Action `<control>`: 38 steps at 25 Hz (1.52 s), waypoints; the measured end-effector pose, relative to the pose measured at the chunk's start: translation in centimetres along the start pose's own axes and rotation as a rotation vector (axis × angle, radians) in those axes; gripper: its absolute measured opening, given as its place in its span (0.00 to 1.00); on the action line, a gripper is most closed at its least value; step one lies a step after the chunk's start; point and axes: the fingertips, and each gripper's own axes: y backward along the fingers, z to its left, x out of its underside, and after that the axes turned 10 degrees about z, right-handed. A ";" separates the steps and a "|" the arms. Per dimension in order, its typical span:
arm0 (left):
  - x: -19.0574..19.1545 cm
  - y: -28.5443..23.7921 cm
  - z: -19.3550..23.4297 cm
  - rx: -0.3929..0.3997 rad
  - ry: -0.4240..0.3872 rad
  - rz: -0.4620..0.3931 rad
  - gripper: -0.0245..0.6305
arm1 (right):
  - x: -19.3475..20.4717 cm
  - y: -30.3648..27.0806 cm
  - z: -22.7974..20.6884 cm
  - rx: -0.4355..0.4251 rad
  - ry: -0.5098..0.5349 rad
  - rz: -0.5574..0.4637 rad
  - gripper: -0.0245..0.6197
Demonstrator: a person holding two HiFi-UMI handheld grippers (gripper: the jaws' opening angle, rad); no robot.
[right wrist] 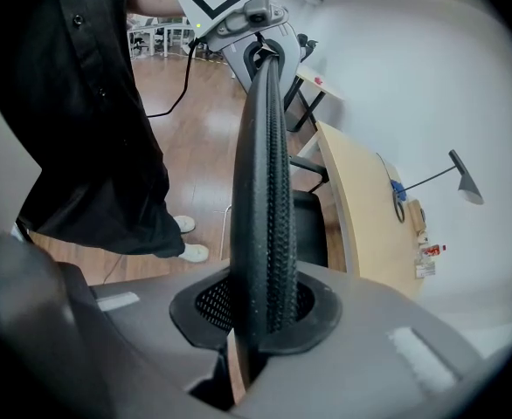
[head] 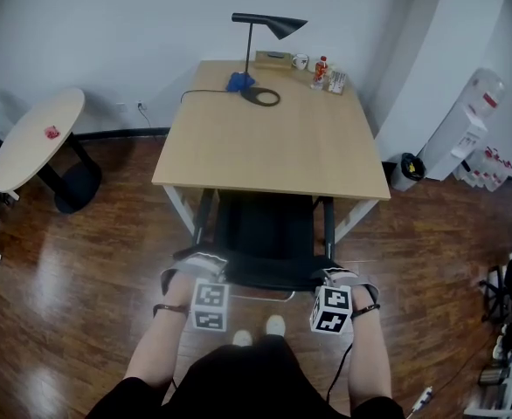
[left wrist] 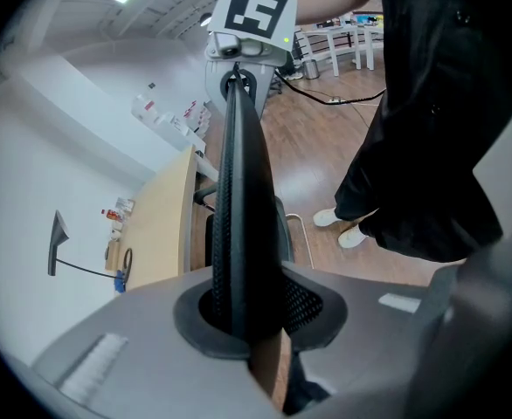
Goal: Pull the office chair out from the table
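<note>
Smooth grey fingers (left wrist: 134,356) of the left gripper (head: 197,267) and right gripper (head: 336,278) pinch the thin, black mesh-textured backrest (right wrist: 265,190) of the office chair (head: 269,234), seat tucked under the rectangular wooden table (head: 273,147).

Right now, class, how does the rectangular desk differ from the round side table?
The desk is rectangular with white legs; the side table is round on a dark pedestal. The desk carries a black lamp and a bottle; the side table only a small red object. Both stand on wooden floor beside the white wall.
</note>
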 end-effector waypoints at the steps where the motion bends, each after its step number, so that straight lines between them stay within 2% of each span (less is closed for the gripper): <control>1: -0.1 0.1 -0.2 0.002 0.000 0.000 0.12 | 0.0 0.1 0.3 0.001 -0.002 0.000 0.12; 38: -3.6 6.5 -12.3 0.025 0.047 0.040 0.13 | 1.4 5.0 12.8 -0.037 0.070 -0.029 0.13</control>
